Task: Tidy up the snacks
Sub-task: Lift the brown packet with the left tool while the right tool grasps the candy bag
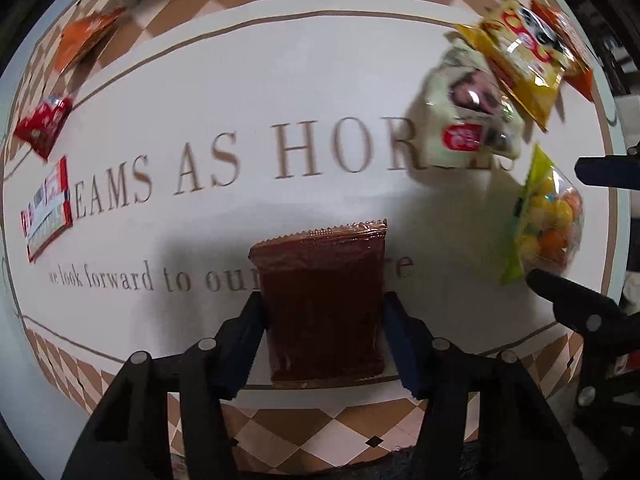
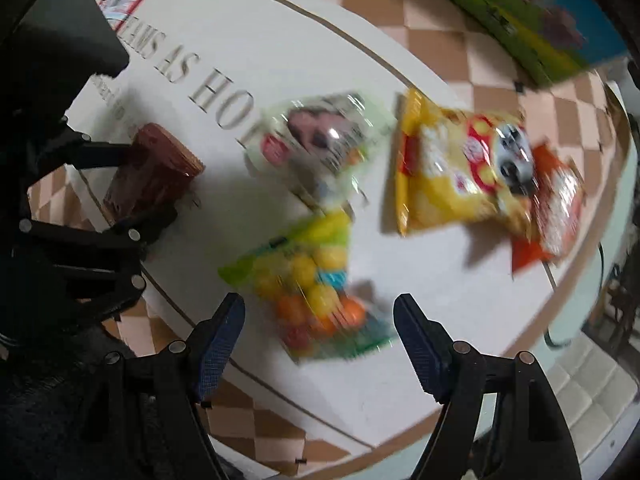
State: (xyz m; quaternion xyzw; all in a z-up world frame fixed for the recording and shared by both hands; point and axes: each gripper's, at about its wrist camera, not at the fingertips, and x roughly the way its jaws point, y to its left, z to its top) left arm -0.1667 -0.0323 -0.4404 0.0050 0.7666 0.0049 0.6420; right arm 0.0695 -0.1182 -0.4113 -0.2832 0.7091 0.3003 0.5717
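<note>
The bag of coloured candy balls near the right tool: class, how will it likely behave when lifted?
The bag of coloured candy balls looks like thin clear film, so probably floppy. Its loose round sweets may shift and sag downward. The glossy wrapper could slip between the right tool's pads.

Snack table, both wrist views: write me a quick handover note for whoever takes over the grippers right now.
Left gripper: closed on the brown packet at the mat's near edge.
Right gripper: open, empty, above the clear bag of coloured balls.
Grouped on the right: that bag, the white-green packet, and the yellow bag lying over an orange-red one.
Scattered on the left: two red packets and an orange packet.
Left to do: place the brown packet and gather the scattered ones.
</note>
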